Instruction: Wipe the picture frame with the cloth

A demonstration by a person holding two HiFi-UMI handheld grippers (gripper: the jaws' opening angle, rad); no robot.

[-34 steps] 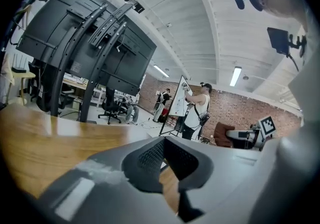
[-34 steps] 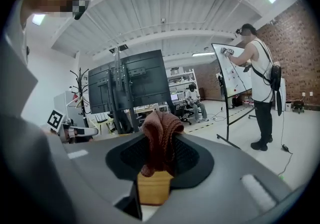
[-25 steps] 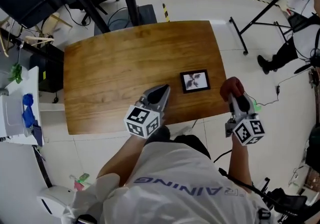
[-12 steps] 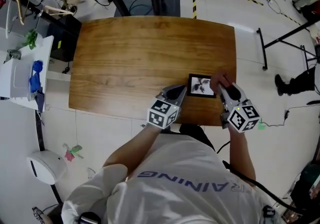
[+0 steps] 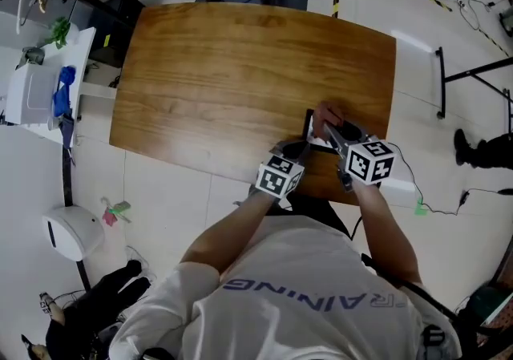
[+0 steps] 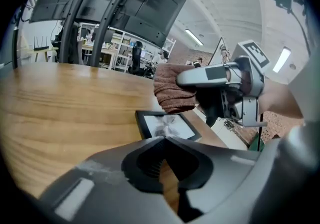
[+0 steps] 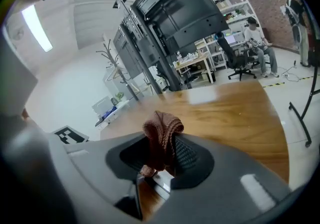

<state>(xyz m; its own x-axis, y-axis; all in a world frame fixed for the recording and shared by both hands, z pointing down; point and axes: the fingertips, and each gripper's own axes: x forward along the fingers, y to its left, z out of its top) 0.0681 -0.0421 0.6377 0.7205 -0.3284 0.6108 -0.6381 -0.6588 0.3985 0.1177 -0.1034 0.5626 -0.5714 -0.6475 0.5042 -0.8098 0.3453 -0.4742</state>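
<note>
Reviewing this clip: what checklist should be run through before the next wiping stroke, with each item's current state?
1. Cloth gripped: ok. The right gripper is shut on the cloth.
2. Cloth positioned at the picture frame: ok. In the left gripper view it hangs above the frame's far end.
3. Cloth touching the frame: cannot tell.
4. Frame lying flat on the table: ok.
5. Left gripper steadying the frame: cannot tell. Its jaws are shut on nothing at the frame's near edge, and any contact is hidden.
</note>
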